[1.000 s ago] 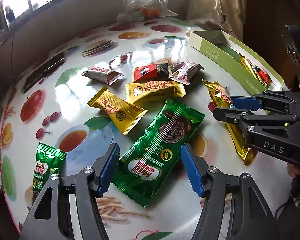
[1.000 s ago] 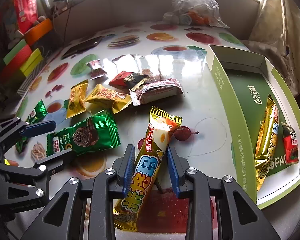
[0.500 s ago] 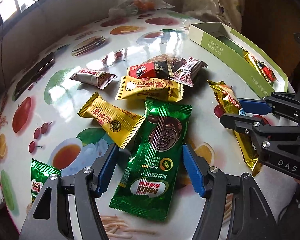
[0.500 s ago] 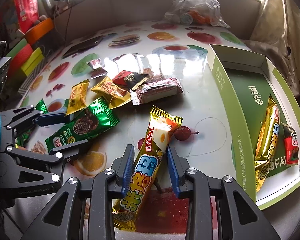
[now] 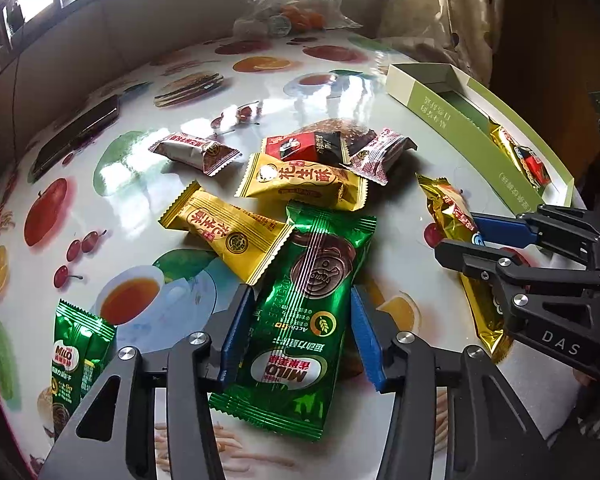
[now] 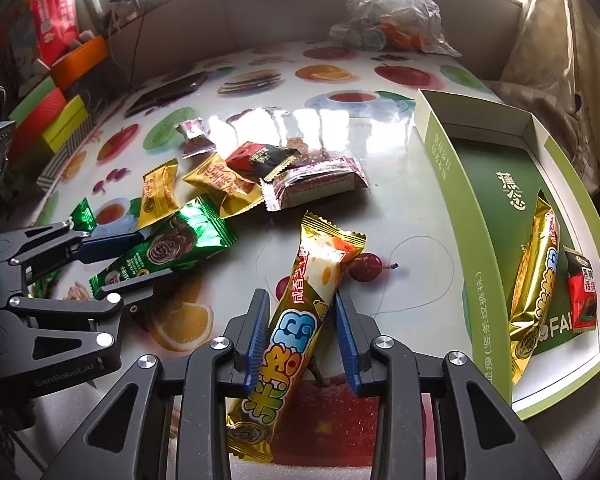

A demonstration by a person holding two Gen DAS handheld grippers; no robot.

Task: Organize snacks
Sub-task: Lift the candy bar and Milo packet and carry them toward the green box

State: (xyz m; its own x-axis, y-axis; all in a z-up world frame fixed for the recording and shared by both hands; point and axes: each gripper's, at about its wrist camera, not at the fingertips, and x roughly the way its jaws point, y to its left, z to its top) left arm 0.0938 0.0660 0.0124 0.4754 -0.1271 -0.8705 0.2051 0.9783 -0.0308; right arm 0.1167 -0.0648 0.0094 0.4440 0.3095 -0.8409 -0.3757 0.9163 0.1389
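As its jaws have just been closing, left claw (image 5: 298, 332) clenched around green Milo packet (image 5: 300, 320), right claw (image 6: 302, 336) grasping gold snack bar (image 6: 296, 328)

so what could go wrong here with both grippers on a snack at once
1. The left gripper has just been closing around the green Milo packet, whose far end lies over a yellow peanut candy; lifting could drag or flick that candy.
2. The right gripper holds the gold bar near its middle, so the loose ends may sag and catch the green box wall.
3. The two grippers sit close together, so both moving to the box could collide.
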